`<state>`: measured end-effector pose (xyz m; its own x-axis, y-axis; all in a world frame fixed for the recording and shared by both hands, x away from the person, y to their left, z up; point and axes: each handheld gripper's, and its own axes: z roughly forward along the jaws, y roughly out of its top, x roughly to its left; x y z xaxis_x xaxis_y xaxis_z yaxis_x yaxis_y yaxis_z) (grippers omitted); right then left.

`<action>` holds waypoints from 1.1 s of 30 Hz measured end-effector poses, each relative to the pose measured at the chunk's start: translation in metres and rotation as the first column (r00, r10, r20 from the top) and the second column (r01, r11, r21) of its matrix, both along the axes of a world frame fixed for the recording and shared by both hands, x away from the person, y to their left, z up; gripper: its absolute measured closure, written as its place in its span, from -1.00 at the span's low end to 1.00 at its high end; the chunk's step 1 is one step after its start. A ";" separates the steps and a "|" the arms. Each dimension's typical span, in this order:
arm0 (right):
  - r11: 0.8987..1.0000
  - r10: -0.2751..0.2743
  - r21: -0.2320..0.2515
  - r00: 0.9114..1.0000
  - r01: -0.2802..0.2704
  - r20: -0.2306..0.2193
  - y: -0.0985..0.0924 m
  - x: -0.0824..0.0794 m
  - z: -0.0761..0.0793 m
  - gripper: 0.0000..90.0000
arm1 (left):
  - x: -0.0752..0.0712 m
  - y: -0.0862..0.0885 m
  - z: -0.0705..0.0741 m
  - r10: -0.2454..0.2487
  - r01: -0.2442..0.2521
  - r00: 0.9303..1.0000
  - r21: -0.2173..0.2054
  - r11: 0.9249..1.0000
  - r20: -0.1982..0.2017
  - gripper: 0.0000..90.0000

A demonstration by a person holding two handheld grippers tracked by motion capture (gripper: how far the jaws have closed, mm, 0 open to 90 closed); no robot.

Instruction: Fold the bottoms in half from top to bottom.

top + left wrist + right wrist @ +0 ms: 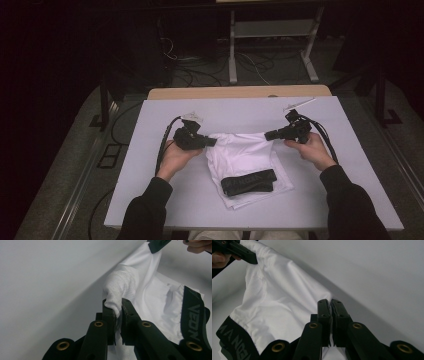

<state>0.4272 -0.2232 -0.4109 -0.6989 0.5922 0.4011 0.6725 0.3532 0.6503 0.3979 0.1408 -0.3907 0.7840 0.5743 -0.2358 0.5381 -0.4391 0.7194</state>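
White shorts (243, 155) with a black lettered waistband (248, 181) lie partly folded on the table (150, 200). Their far edge is lifted and stretched between the two grippers. My left gripper (214, 142) is shut on the left corner; in the left gripper view a bunch of white mesh fabric (120, 290) is pinched between the jaws (119, 305). My right gripper (268, 135) is shut on the right corner; in the right gripper view the white cloth (282, 300) runs into the closed jaws (330, 305). The waistband (193, 315) lies nearest the person.
The pale table top spreads around the shorts. A wooden strip (240, 92) borders the table's far edge. Beyond it on the dark floor stand a metal frame (272, 45) and loose cables (195, 65).
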 end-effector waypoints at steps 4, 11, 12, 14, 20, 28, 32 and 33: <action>1.000 -0.016 0.009 1.000 0.016 0.006 0.002 0.004 -0.001 0.89 | 0.010 0.002 0.001 -0.009 0.009 1.000 0.008 1.000 0.003 0.84; 0.998 -0.063 0.030 0.998 0.062 0.019 0.003 0.009 -0.002 0.89 | 0.026 0.002 0.003 -0.004 0.003 1.000 0.026 1.000 0.023 0.84; 0.997 -0.071 0.032 0.997 0.070 0.021 0.003 0.010 -0.002 0.89 | 0.028 0.002 0.003 -0.006 0.006 1.000 0.031 1.000 0.023 0.84; 0.996 -0.081 0.029 0.997 0.080 0.020 0.004 0.012 -0.003 0.89 | 0.033 0.002 0.004 -0.006 0.005 0.999 0.040 0.999 0.032 0.84; 0.992 -0.121 0.024 0.992 0.120 0.025 0.007 0.020 -0.004 0.89 | 0.045 0.000 0.001 0.007 -0.010 0.999 0.058 0.998 0.039 0.84; 0.985 -0.167 0.038 0.986 0.166 0.013 0.008 0.029 -0.010 0.89 | 0.059 0.001 -0.013 0.044 -0.047 0.997 0.044 0.998 0.062 0.83; 0.983 -0.185 0.026 0.983 0.184 0.014 0.010 0.033 -0.013 0.89 | 0.065 0.000 -0.022 0.066 -0.069 0.995 0.035 0.997 0.068 0.83; 0.981 -0.191 0.020 0.982 0.191 0.014 0.010 0.035 -0.013 0.89 | 0.066 0.000 -0.023 0.071 -0.074 0.995 0.032 0.997 0.070 0.83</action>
